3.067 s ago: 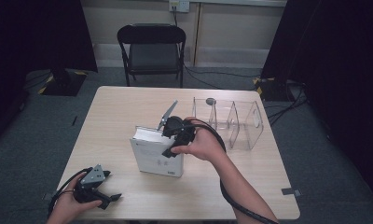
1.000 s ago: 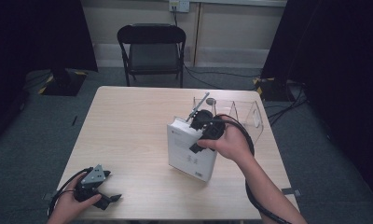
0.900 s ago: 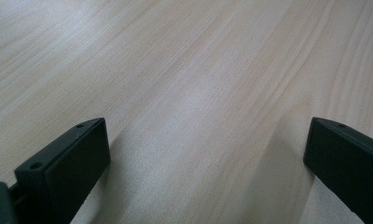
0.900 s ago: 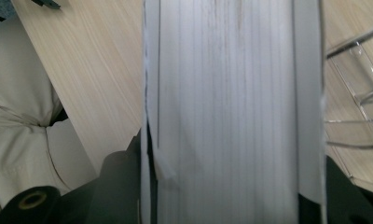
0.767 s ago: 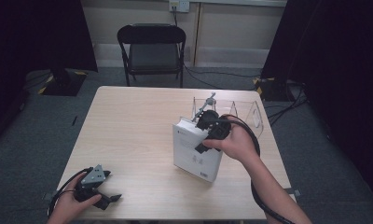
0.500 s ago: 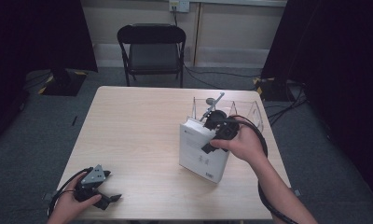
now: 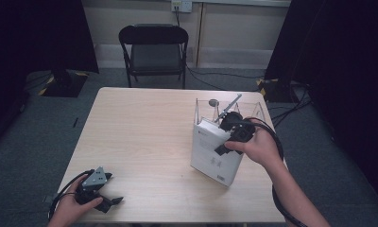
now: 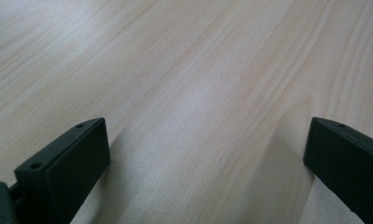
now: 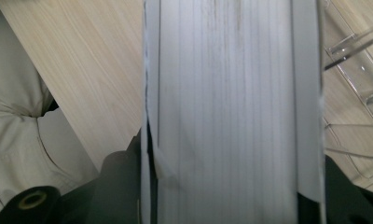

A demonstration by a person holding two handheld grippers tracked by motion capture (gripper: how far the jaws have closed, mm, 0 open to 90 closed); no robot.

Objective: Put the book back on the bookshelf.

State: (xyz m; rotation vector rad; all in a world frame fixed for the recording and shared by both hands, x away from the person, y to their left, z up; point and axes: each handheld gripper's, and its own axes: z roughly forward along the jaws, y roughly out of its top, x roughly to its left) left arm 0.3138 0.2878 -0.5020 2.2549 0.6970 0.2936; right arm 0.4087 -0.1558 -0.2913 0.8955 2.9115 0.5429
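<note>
book: thick white book [image 7: 214, 152], carried above the desk [image 7: 140, 137], just in front of the clear acrylic file rack [image 7: 253, 109] at the desk's far right; its lower corner looks close to the desk top, contact can't be told
right gripper: right gripper [image 7: 230, 126] clenched on the book's top edge; in the right gripper view the page block [image 9: 231, 112] sits squeezed between the two black jaws
left gripper: left gripper [image 7: 98, 189] released, jaws spread wide over bare wood, grasping nothing
risk 1: grip is only at the top edge, so the heavy book hangs tilted; it could swing or slip out if the pads bite only the cover and a few pages (one loose page edge already shows in the right gripper view)
risk 2: the book looks almost as thick as a rack slot is wide; a skewed entry could catch a divider [image 9: 357, 42] and shove or tip the light rack
risk 3: the rack isn't braced by anything; the idle left gripper is well apart from it at the near left corner
right hand pose: right hand [image 7: 253, 147] reaches in from the lower right, forearm angled toward the rack, wrist bent so the gripper points down and away; cable [image 7: 278, 156] loops round the wrist (could snag the rack)
left hand pose: left hand [image 7: 73, 210] rests low at the desk's near edge, gripper lying close to level on the wood
</note>
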